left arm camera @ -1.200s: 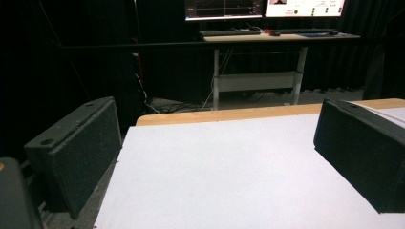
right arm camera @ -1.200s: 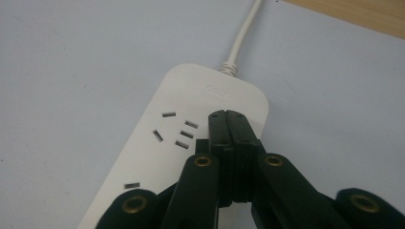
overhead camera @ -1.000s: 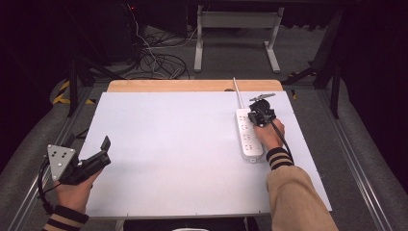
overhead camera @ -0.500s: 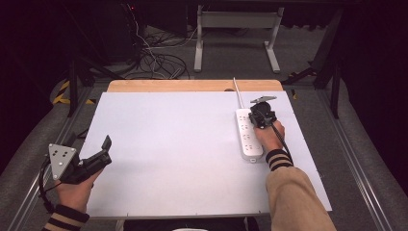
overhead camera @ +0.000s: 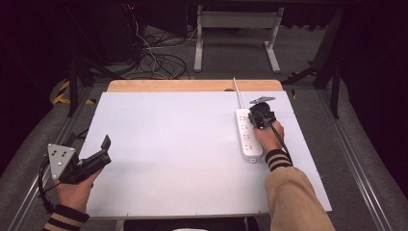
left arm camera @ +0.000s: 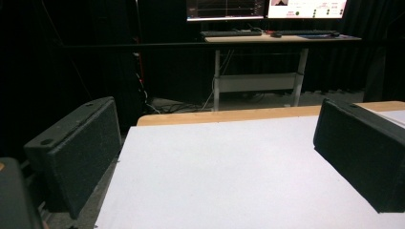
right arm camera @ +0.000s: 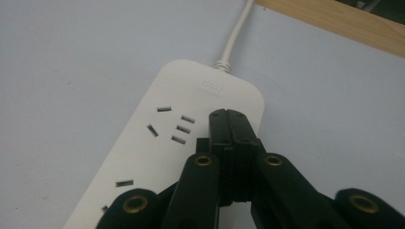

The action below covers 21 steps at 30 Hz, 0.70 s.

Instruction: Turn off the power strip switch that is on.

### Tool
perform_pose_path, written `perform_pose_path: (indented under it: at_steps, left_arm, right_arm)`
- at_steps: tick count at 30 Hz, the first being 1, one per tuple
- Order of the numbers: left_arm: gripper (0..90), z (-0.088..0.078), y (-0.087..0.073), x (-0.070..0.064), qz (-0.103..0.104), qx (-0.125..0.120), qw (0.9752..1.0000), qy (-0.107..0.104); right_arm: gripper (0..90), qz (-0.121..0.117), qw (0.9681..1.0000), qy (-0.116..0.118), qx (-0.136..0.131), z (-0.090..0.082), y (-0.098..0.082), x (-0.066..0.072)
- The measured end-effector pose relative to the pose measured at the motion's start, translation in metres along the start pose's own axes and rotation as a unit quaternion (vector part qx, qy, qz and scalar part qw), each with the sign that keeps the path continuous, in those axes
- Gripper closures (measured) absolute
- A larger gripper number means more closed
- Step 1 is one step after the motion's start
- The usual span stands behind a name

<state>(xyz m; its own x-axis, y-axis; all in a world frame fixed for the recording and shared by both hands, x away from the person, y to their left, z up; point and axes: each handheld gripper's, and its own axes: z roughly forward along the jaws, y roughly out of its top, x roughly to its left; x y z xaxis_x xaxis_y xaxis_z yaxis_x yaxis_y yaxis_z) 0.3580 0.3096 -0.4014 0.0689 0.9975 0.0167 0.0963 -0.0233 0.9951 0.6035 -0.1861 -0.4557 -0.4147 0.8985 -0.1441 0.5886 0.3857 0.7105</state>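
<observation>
A white power strip [overhead camera: 248, 137] lies lengthwise at the right of the white table top [overhead camera: 168, 144], its cord [overhead camera: 238, 94] running off over the far edge. My right gripper [overhead camera: 260, 115] hovers at the strip's far end, held from behind by a hand. In the right gripper view the two black jaws are pressed together, their joint tip [right arm camera: 228, 114] over the right side of the strip [right arm camera: 157, 143], beside a set of socket slots; nothing is between them. My left gripper [overhead camera: 105, 150] rests at the table's near left corner, jaws wide apart [left arm camera: 215, 119] around bare table.
A strip of bare wood [overhead camera: 192, 85] runs along the table's far edge. Beyond it, loose cables [overhead camera: 154, 62] lie on the floor beside a desk frame [overhead camera: 235, 19]. A desk with monitors [left arm camera: 272, 36] stands behind. Metal rails flank the table.
</observation>
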Motion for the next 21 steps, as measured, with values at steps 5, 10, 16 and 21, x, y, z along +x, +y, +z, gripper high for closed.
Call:
perform_pose_path:
  at_steps: [5, 10, 16, 21]
  left_arm:
    - [2.8, 0.0008, -0.0002, 0.0003, 0.001, 0.002, 1.0, -0.002]
    - [2.8, 0.0012, -0.0002, 0.0001, 0.002, 0.002, 1.0, -0.001]
    - [2.8, 0.0015, -0.0003, 0.0001, 0.001, 0.001, 1.0, -0.002]
    - [2.8, 0.0016, -0.0002, -0.0002, 0.002, 0.003, 1.0, -0.002]
  right_arm:
    - [90.0, -0.001, 1.0, -0.002, 0.0, -0.0001, 0.0001, 0.0005]
    - [90.0, -0.001, 1.0, -0.002, 0.001, -0.0001, 0.0002, 0.0004]
    - [90.0, 0.002, 1.0, -0.001, 0.0, 0.0, 0.0001, 0.0001]
    - [90.0, 0.003, 1.0, -0.001, -0.001, -0.0002, -0.0002, 0.0]
